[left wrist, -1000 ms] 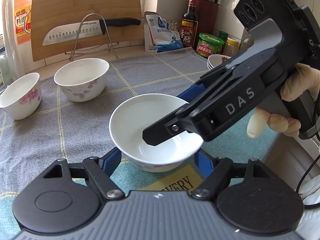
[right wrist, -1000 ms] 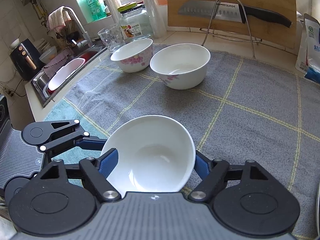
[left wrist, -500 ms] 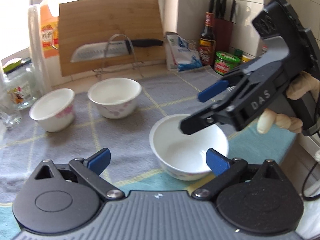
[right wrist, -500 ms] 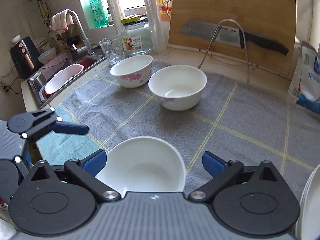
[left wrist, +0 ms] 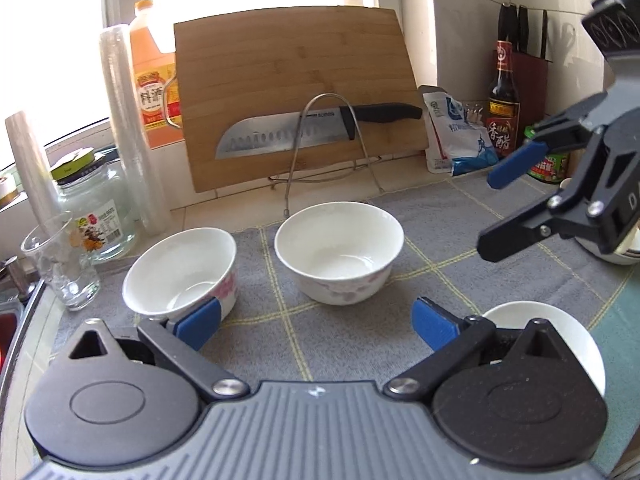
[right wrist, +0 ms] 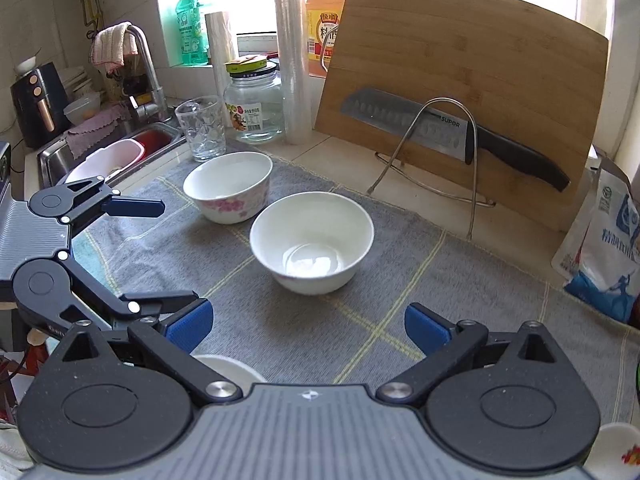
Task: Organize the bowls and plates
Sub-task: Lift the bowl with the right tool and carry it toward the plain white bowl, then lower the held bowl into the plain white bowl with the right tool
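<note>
Three white bowls stand on the grey checked cloth [left wrist: 460,248]. A pink-flowered bowl [left wrist: 180,272] [right wrist: 228,186] is at the left and a second bowl [left wrist: 338,256] [right wrist: 312,240] stands beside it. The plain bowl [left wrist: 560,320] [right wrist: 224,366] sits nearest, partly hidden behind the gripper bodies. My left gripper [left wrist: 316,324] [right wrist: 176,252] is open and empty, above the cloth in front of the two far bowls. My right gripper [right wrist: 308,328] [left wrist: 496,212] is also open with nothing between its blue pads [right wrist: 426,328].
A bamboo cutting board [left wrist: 296,92] with a knife [left wrist: 312,132] on a wire rack leans at the back. A glass tumbler [left wrist: 60,264], jar [left wrist: 96,208] and sink [right wrist: 104,152] lie left. Bottles, a salt bag [left wrist: 456,136] and stacked dishes [left wrist: 616,252] stand right.
Both grippers were closed around the plain bowl; they have opened, let it go and drawn back and up. The bowl now rests alone on the cloth.
</note>
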Demonstrator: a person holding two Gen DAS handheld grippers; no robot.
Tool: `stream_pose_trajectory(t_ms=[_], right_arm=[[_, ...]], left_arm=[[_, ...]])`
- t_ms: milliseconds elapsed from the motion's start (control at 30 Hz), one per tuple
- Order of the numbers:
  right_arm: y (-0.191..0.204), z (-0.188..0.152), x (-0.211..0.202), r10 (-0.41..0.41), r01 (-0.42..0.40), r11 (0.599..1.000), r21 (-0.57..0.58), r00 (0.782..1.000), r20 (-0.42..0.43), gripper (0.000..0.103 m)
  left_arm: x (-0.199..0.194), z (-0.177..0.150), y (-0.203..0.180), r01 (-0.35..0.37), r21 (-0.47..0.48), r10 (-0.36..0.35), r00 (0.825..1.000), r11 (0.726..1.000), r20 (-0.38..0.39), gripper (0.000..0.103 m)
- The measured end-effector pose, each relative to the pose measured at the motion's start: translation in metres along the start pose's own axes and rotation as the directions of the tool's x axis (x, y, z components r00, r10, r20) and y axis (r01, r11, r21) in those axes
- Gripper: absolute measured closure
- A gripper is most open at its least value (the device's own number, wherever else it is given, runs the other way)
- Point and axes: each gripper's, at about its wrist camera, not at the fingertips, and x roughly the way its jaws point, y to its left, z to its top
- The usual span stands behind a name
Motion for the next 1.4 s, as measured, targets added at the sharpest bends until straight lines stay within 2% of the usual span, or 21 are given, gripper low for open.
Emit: stream_pose_trajectory(t_ms=[300,533,700,900,1067,1400], right_arm=[[-0.015,0.021,0.042,0.04,-0.041,0.999,-0.029,0.998,-0.047,0.0],[-0.028,0.033,0.074,0.07,-0.071,0.997,-0.009,0.995,-0.071,0.001],[-0.035,0.041,0.091,0.093,-0.093,0.996,0.006,0.993,-0.078,0.007],[-0.041,0.046,0.104,0.123,-0.12,0.992,0.034,0.988,-0.089,0.019],[-0.046,0.051,0.111,0.14,-0.136,0.989,0.05,0.987,-0.084,0.027],[-0.048,0.056,0.121,0.165,-0.159,0.985,0.061,0.982,-0.094,0.034]], left_arm=[[0.038,0.003,0.001,0.048,0.003,-0.048,0.999,0.999,-0.015,0.002],[0.059,0.004,-0.002,0.078,0.004,-0.078,0.996,0.997,-0.033,0.005],[0.07,0.006,-0.002,0.095,0.002,-0.095,0.995,0.995,-0.034,0.008],[0.079,0.008,0.001,0.11,-0.008,-0.111,0.993,0.994,-0.042,0.018],[0.08,0.01,0.002,0.119,0.003,-0.119,0.992,0.993,-0.031,0.018],[0.081,0.01,0.002,0.131,0.016,-0.131,0.991,0.991,-0.029,0.019]])
